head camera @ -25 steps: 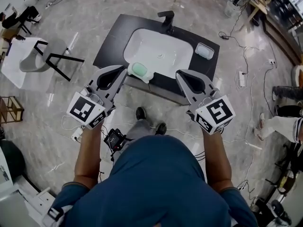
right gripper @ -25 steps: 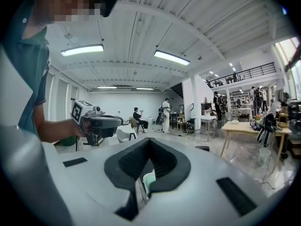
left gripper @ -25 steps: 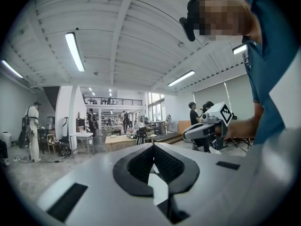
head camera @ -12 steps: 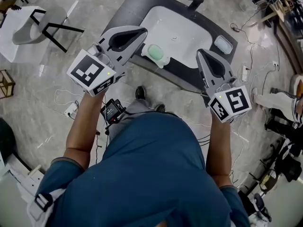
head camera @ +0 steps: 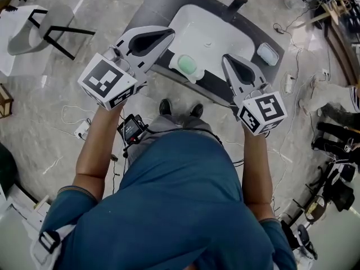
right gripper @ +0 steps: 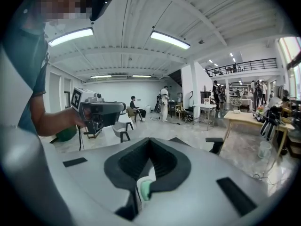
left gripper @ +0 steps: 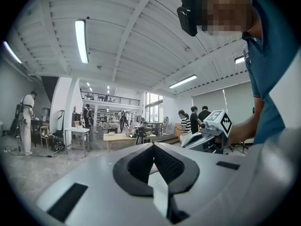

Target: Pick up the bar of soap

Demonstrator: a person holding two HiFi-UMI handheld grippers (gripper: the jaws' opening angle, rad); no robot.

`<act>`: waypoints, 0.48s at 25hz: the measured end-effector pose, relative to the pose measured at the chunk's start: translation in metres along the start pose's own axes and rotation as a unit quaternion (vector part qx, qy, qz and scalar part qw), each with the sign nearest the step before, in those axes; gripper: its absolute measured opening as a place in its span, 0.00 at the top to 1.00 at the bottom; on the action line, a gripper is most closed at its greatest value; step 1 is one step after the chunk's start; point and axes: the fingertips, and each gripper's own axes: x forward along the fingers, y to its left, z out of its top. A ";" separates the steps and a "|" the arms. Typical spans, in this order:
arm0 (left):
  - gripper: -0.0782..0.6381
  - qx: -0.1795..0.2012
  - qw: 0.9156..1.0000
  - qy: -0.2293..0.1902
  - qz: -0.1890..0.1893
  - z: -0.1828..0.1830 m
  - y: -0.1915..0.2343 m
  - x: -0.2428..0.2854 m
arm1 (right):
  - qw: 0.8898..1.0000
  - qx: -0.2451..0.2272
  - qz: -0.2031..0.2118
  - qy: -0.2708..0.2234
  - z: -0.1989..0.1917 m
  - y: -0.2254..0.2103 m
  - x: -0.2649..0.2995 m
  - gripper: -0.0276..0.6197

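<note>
Two grippers hovered over the black counter [head camera: 153,9], one in each hand. The left gripper [head camera: 169,34] had its jaws pressed together on nothing, and the right gripper [head camera: 225,58] was likewise closed and empty. One green bar of soap [head camera: 187,65] lay in a white dish [head camera: 198,76] at the counter's near edge, between the two grippers — untouched. There was one basin [head camera: 216,35], one faucet [head camera: 236,1] and a second dish [head camera: 266,53] at the right, its pale contents hard to make out. In the right gripper view the soap showed only as a green sliver through the slit beneath the jaws.
</note>
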 end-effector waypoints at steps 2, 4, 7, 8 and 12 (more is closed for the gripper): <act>0.89 -0.006 1.000 0.001 0.009 -0.003 0.006 -0.001 | 1.000 0.000 0.011 0.006 -0.008 0.001 0.011 0.93; 0.89 -0.009 1.000 0.005 0.014 -0.005 0.010 -0.001 | 1.000 0.002 0.023 0.011 -0.015 0.001 0.022 0.93; 0.89 -0.011 1.000 0.013 0.017 -0.008 0.016 0.002 | 0.999 0.011 0.038 0.018 -0.028 0.000 0.038 0.93; 0.89 -0.012 1.000 0.015 0.018 -0.010 0.017 0.002 | 0.999 0.013 0.044 0.022 -0.034 0.001 0.043 0.93; 0.89 -0.017 0.999 0.023 0.022 -0.016 0.021 0.003 | 0.997 0.021 0.066 0.037 -0.055 0.005 0.060 0.93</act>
